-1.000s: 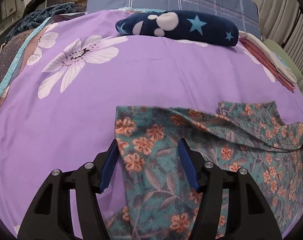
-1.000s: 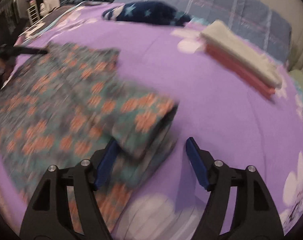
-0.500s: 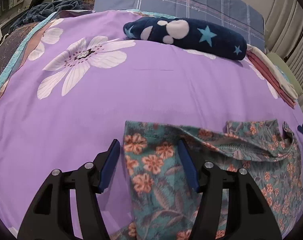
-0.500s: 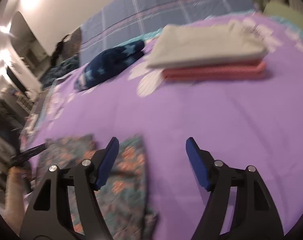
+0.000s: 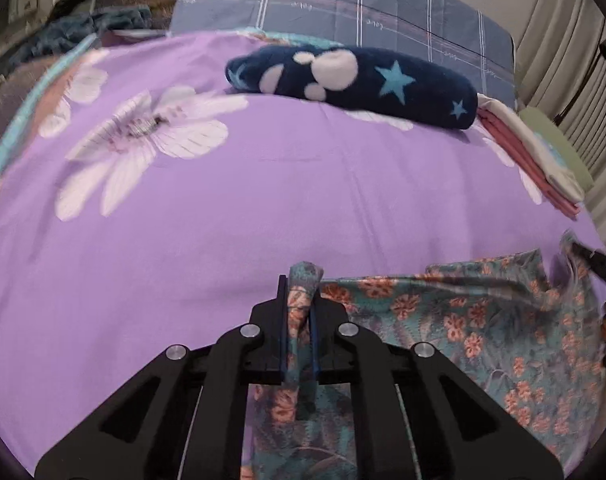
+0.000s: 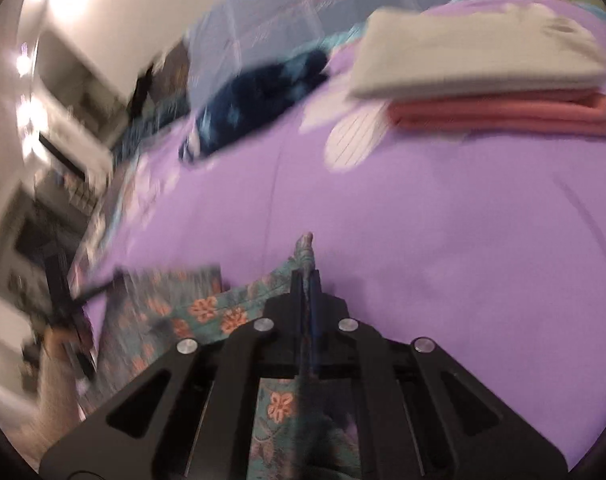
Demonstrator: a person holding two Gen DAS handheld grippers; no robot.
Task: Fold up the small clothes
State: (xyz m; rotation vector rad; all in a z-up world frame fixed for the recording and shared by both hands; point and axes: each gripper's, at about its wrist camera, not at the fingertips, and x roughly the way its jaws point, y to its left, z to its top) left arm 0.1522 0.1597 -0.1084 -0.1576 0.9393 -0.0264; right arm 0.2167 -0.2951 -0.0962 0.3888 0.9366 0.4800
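Both claws are clamped on cloth: your left claw (image 5: pixel 299 320) pinches one corner of the floral garment (image 5: pixel 463 320), your right claw (image 6: pixel 307 304) the opposite corner, and the rest drapes onto the purple bedsheet (image 5: pixel 263 200). Lift both corners level and keep the edge between them taut. Carry it over in one even sweep so the fold lands square, well short of the folded stack (image 6: pixel 483 80).

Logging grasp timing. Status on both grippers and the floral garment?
Left gripper shut on floral garment corner. Right gripper shut on another corner. Garment mostly flat on purple bedsheet. Folded stack and navy star blanket lie well beyond it.
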